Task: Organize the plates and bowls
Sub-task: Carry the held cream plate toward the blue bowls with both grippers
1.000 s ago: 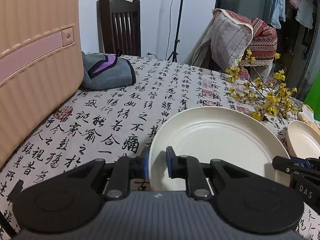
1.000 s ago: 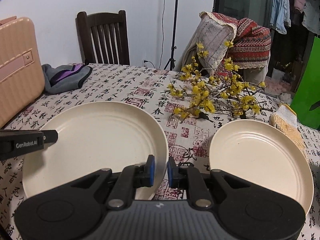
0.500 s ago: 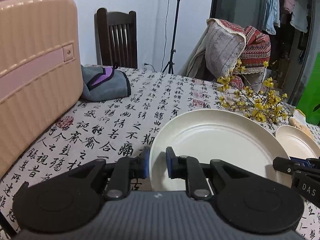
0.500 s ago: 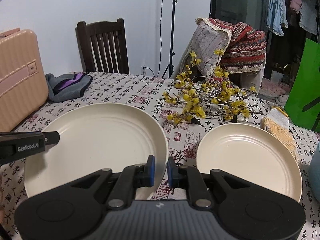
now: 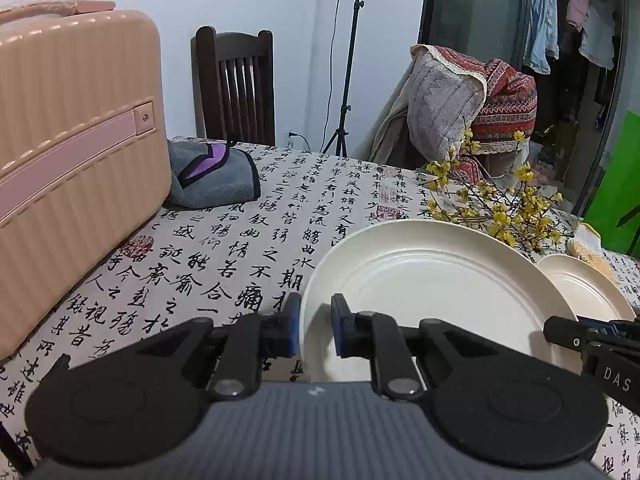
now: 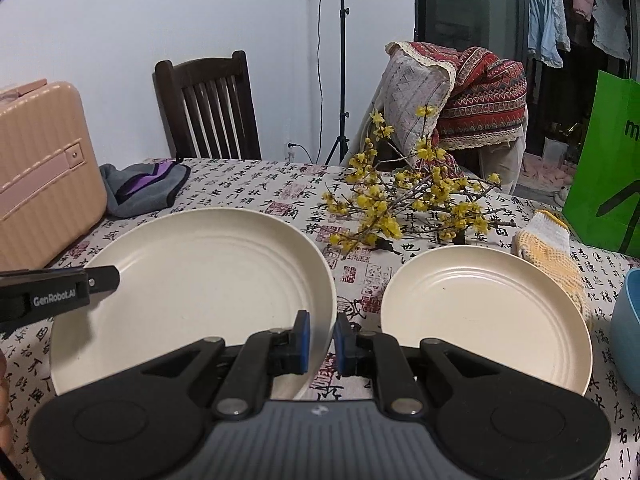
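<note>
We hold the large cream plate [image 5: 432,284] between us, one tong on each side of its rim. Our left gripper [image 5: 316,330] is clamped on the plate's left edge: the rim passes between the two blue pads, and the plate spreads away forward and to the right of them. Our right gripper [image 6: 322,340] is clamped on the opposite, right edge of the same plate [image 6: 200,280]; here the plate spreads to the left of the pads, and the left tong's black finger reaches over its far left rim in this view. Both sets of jaws stand nearly closed, with only the thin rim between the pads.

The plate sits above the calligraphy tablecloth [image 5: 224,240], its near part hidden behind the gripper bodies, so we cannot tell whether it touches the cloth.

Just to the right of the right gripper, apart from the large plate, a smaller cream plate [image 6: 484,316] lies flat on the cloth. A branch of yellow blossoms [image 6: 404,208] lies beyond both plates. The rim of a blue bowl [image 6: 626,320] shows at the right edge, near the small plate. A pink suitcase [image 5: 72,152] stands to the far left, well apart from the plate.
</note>
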Demonstrator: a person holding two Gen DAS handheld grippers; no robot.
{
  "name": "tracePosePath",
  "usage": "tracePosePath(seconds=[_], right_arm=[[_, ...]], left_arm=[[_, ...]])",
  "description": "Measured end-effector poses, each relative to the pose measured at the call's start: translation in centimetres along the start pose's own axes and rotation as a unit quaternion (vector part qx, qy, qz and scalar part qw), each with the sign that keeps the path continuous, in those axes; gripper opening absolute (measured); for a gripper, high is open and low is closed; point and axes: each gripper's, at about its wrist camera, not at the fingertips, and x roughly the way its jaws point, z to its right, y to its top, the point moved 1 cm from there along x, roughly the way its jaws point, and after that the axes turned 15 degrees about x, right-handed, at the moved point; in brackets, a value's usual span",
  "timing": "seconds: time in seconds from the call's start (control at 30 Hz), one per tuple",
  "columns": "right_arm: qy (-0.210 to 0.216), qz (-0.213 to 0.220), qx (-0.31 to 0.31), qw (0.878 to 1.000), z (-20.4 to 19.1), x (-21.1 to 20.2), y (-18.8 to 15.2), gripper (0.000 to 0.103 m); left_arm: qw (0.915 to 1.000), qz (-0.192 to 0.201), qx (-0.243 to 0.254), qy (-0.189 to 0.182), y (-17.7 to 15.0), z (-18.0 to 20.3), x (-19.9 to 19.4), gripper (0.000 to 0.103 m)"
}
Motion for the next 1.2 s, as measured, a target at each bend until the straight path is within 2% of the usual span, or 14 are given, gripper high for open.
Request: tracePosePath(seconds=[1.2], right_arm=[[0.012, 0.021, 0.013, 1.000, 0.9, -5.8, -1.1, 0.012]], left_arm=[[0.9997, 0.024, 0.003, 0.003, -0.7, 1.3, -6.5, 0.016]])
